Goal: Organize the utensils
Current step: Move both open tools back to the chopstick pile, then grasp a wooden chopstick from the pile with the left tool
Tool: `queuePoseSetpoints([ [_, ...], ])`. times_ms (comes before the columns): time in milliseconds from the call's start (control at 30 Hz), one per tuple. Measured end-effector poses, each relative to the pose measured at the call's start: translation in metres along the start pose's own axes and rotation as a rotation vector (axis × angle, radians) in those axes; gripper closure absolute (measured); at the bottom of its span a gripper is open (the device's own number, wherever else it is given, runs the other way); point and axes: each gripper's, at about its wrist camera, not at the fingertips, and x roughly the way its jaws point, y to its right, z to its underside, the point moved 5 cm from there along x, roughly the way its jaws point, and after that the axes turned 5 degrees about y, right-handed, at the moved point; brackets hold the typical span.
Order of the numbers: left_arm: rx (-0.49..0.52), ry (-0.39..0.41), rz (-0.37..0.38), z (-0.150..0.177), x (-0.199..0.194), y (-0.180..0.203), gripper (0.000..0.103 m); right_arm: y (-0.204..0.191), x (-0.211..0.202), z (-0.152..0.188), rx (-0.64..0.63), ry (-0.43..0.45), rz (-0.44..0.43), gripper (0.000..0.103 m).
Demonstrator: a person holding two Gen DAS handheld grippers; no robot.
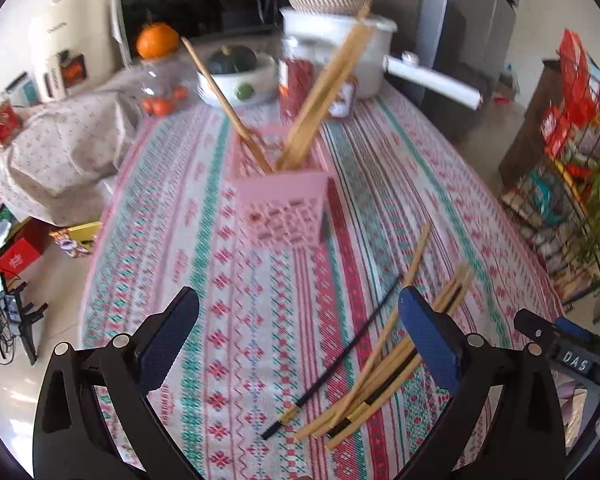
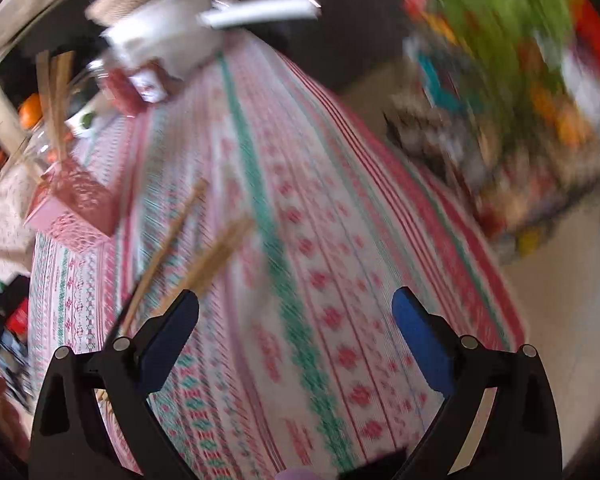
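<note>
Chopsticks (image 1: 364, 384) are only partly sorted: several already stand in the pink holder (image 1: 280, 204), a loose pile lies on the counter (image 1: 236, 320) nearer the camera, and both the left claw (image 1: 300, 328) and right claw (image 2: 296, 328) gape wide, empty.

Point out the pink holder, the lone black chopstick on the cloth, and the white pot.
pink holder (image 1: 282, 208): left wrist view, on its latticed front wall.
black chopstick (image 1: 340, 352): left wrist view, midway along its shaft.
white pot (image 1: 336, 26): left wrist view, on its rim.
</note>
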Motion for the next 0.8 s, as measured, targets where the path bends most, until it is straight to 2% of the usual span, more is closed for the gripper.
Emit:
queuePoseSetpoints([
  [67, 0.005, -0.059, 0.03, 0.002, 0.013, 0.007, 0.007, 0.017, 0.004, 0.006, 0.093, -0.053, -0.037, 0.008],
  [133, 0.02, -0.098, 0.047, 0.003, 0.025, 0.014, 0.007, 0.029, 0.006, 0.007, 0.145, -0.068, -0.043, 0.008],
  [267, 0.047, -0.181, 0.079, 0.004, 0.048, 0.034, 0.007, 0.042, 0.004, 0.006, 0.18, -0.057, -0.038, 0.008],
  [433, 0.133, -0.249, 0.104, -0.014, 0.076, 0.072, 0.008, 0.052, 0.008, 0.006, 0.273, -0.119, -0.11, 0.008],
  [533, 0.21, -0.284, 0.11, -0.026, 0.097, 0.1, 0.018, 0.049, 0.009, 0.004, 0.277, -0.13, -0.126, 0.008],
  [600, 0.247, -0.329, 0.107, -0.03, 0.112, 0.113, 0.034, 0.048, 0.007, 0.003, 0.262, -0.111, -0.113, 0.008],
  [667, 0.257, -0.37, 0.112, -0.031, 0.124, 0.122, 0.045, 0.047, 0.006, 0.0, 0.264, -0.105, -0.114, 0.008],
  [800, 0.305, -0.412, 0.105, -0.029, 0.141, 0.138, 0.051, 0.054, 0.003, -0.003, 0.293, -0.093, -0.118, 0.008],
])
